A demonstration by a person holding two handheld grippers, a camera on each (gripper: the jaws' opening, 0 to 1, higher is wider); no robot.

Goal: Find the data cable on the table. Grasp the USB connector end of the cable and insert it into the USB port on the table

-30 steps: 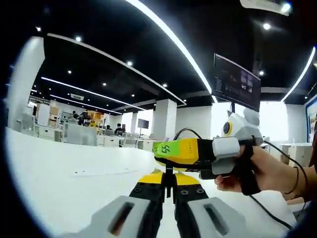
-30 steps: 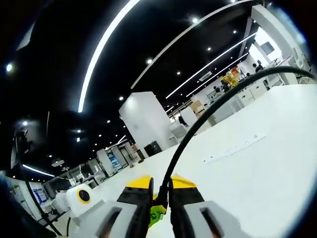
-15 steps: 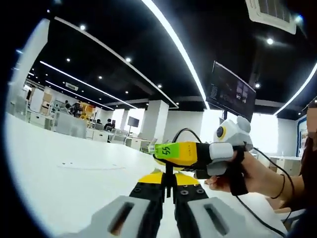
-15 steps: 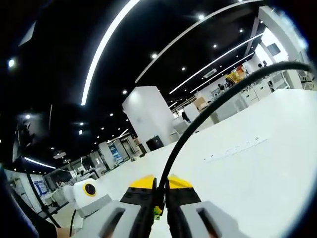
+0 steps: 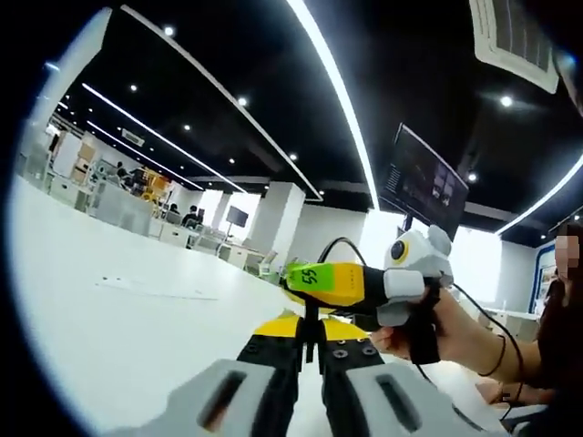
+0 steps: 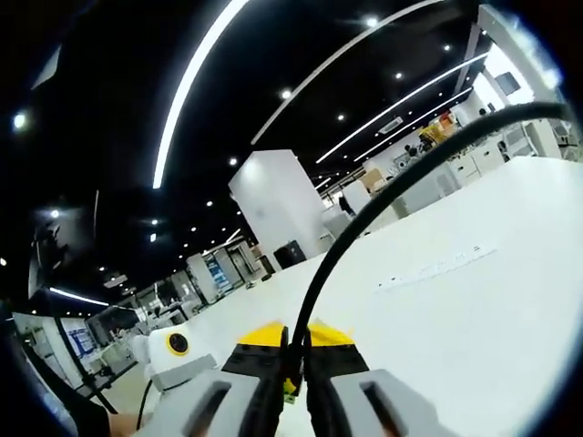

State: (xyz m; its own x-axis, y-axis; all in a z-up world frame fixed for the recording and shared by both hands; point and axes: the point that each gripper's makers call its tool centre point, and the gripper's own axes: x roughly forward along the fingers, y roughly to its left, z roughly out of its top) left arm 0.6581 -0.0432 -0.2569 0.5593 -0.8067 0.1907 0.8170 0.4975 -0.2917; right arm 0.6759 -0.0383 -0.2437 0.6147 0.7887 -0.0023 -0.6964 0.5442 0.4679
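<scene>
One cable (image 6: 308, 296) is held by left tool (image 5: 310, 323) and right tool (image 6: 293, 335).

Both views are bright below and dark above. The black ceiling (image 5: 410, 55) swallows light, while long light strips (image 5: 332, 91) and small spot lamps (image 5: 242, 102) burn white against it. In the left gripper view the background at 3 o'clock is blown out to plain white glare. The white desk (image 5: 109, 319) shines evenly, with hardly a shadow on it. In the right gripper view a light strip (image 6: 187, 91) bows at 11 o'clock, bent by the fisheye, and the black cable (image 6: 364, 218) stands sharp against the pale desk. The far hall (image 5: 137, 196) looks small and hazy.
</scene>
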